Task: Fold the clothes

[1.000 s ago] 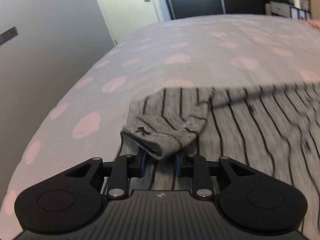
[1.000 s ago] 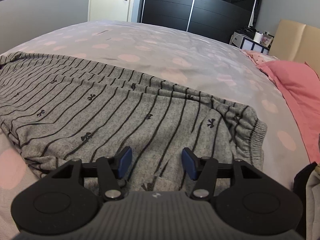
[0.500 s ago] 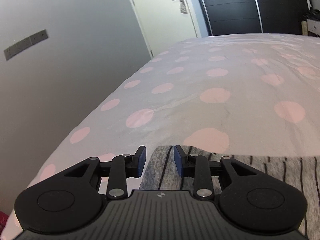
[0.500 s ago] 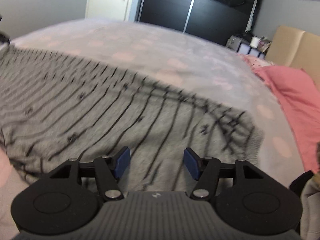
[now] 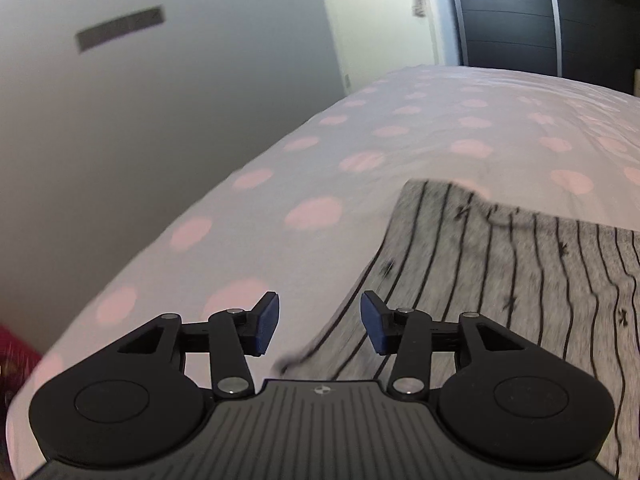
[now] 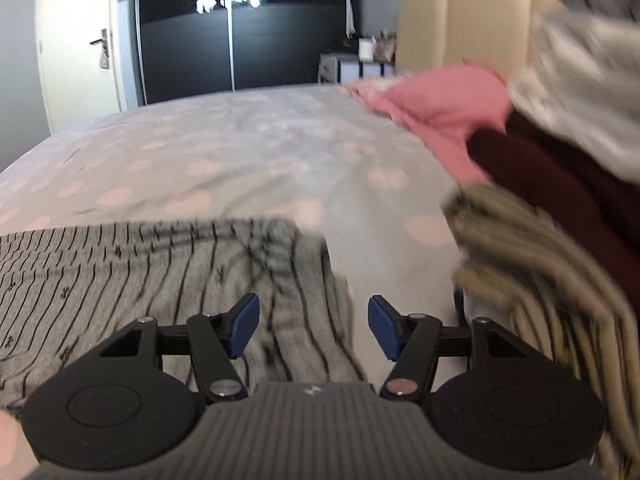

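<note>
A grey garment with thin black stripes [image 5: 500,280] lies flat on the bed with pink dots [image 5: 320,168]. In the left wrist view its left edge runs just under my left gripper [image 5: 320,324], whose jaws are opening with nothing pinched between the blue pads [image 5: 266,322]. In the right wrist view the same striped garment [image 6: 160,272] lies at the lower left, its right end under my right gripper [image 6: 314,328]. That gripper stands open above the cloth and holds nothing.
A heap of unfolded clothes [image 6: 560,208], beige-striped, dark red and white, rises at the right of the right wrist view, with a pink pillow [image 6: 440,108] behind. The bed's left edge drops off by a grey wall [image 5: 120,120]. A door and dark wardrobe stand beyond.
My left gripper let go of the grey cuff it pinched, opened wider and swung left and up. My right gripper drew toward the garment's right end, and the clothes heap came into view.
</note>
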The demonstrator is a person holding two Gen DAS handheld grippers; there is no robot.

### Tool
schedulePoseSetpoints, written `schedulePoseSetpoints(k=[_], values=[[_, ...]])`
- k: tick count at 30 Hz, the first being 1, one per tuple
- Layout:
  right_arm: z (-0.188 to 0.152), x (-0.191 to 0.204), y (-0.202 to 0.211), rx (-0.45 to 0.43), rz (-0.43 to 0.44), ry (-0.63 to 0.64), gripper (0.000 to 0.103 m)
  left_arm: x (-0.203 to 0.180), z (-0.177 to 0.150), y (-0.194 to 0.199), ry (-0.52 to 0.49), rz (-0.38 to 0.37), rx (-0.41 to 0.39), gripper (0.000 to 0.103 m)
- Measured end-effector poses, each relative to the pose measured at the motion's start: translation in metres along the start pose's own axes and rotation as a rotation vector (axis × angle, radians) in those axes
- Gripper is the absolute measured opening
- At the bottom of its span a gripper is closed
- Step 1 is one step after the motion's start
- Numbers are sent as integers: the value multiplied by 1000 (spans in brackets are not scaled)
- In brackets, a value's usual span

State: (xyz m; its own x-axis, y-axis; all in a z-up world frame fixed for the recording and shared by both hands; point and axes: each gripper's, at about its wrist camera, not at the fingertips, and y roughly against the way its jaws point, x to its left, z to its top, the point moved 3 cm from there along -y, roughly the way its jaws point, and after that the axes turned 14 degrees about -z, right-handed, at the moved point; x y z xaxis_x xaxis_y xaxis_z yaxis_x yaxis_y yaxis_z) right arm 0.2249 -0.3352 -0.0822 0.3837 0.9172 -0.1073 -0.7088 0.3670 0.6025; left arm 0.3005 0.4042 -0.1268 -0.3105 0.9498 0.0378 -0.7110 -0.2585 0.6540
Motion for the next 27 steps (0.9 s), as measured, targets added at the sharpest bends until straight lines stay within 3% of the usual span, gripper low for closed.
schedulePoseSetpoints(k=[4, 10, 16, 17, 19, 24, 27], values=[[-23, -19, -4, 96, -1, -84, 65, 18, -28, 8, 40, -23, 21, 44], [-38, -36, -28, 226, 88, -334, 70, 36, -47, 5, 267, -120, 37, 44], [-37, -37, -52, 278, 148, -511, 73, 41, -51, 0, 434, -242, 54, 44], [-38, -36, -56, 291, 155, -538, 70, 41, -52, -2, 438, -248, 57, 45], [-37, -32, -62, 295, 152, -531, 28, 41, -56, -3, 440, -252, 55, 45], [-32, -23, -43, 195, 78, -379, 19, 50, -58, -4, 526, -297, 43, 49], [-24, -28, -19, 55, -16, -262, 17, 58, -59, -3, 582, -329, 42, 53]])
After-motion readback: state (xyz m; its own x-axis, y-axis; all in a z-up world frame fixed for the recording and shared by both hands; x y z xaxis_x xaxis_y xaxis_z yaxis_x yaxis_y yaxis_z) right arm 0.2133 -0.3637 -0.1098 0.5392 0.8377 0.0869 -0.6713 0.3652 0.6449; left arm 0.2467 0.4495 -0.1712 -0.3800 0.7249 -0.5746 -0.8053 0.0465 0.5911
